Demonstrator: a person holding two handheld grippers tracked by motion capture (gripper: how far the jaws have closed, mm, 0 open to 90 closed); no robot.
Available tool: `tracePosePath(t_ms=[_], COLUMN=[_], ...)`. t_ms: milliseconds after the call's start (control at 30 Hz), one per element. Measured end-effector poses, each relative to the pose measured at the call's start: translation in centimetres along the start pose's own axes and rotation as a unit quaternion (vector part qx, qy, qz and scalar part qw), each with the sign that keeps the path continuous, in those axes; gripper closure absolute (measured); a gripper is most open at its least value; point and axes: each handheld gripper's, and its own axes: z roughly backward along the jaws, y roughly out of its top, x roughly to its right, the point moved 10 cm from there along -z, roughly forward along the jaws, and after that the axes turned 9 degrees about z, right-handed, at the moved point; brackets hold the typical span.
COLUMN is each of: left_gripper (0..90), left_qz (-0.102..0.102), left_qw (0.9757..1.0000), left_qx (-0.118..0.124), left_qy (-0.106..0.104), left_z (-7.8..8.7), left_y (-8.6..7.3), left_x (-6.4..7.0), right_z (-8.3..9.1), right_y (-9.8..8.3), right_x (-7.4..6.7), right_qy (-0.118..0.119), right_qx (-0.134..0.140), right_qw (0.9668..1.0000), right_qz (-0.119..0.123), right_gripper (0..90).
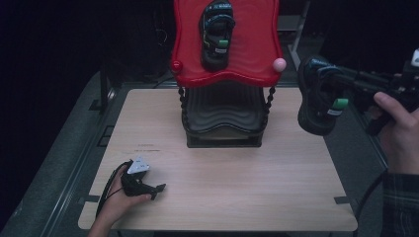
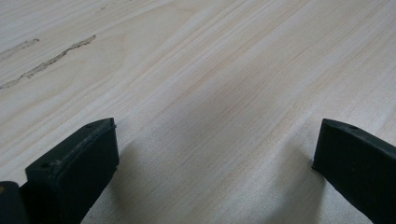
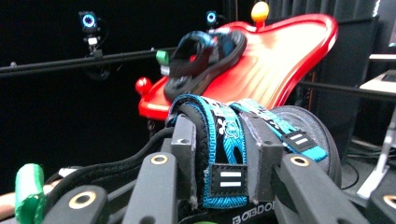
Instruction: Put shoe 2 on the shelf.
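A black sandal with blue straps (image 1: 216, 34) lies on the red top tray (image 1: 252, 54) of a two-tier rack at the table's far side; the same sandal (image 3: 205, 51) and tray (image 3: 275, 56) show in the right gripper view. Its mate (image 1: 316, 101) hangs in the air to the right of the rack, level with the tray's edge. My right gripper (image 1: 332, 79) is shut on that sandal's blue strap (image 3: 231, 140), with the sole (image 3: 308, 128) behind the jaws. My left gripper (image 1: 159, 189) rests at the table's front left, its jaws (image 2: 215, 158) wide open over bare wood.
Under the red tray sits a black lower tier (image 1: 222, 111) between beaded posts. A red knob (image 1: 176, 65) and a pink knob (image 1: 279, 64) mark the tray's front corners. The light wooden table (image 1: 237, 173) stretches in front of the rack; darkness surrounds it.
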Motion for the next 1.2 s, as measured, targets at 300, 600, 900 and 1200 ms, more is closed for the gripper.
tracePosePath(t_ms=[300, 600, 900, 1200], left_gripper=[0.0, 0.0, 0.0, 0.0], left_qz=[0.000, 0.000, 0.000, 0.000], left_qw=[1.0000, 1.0000, 1.0000, 1.0000], left_qx=[0.000, 0.001, 0.002, 0.001], left_qy=[0.000, 0.000, -0.001, -0.001], left_z=[0.0, 0.0, -0.1, -0.1], left_y=[0.0, 0.0, 0.0, 0.0], left_x=[0.0, 0.0, 0.0, 0.0], right_z=[-0.9, -4.8, -10.5, -15.1], right_y=[4.5, 6.9, 8.8, 8.9], right_x=[1.6, 2.6, 3.7, 4.5], right_qy=[-0.002, 0.012, 0.026, 0.035], right_qx=[0.028, 0.035, 0.035, 0.023], right_qw=[0.9996, 0.9993, 0.9988, 0.9990], right_qz=[0.005, 0.011, 0.020, 0.017], right_gripper=[67.8, 67.9, 67.9, 67.9])
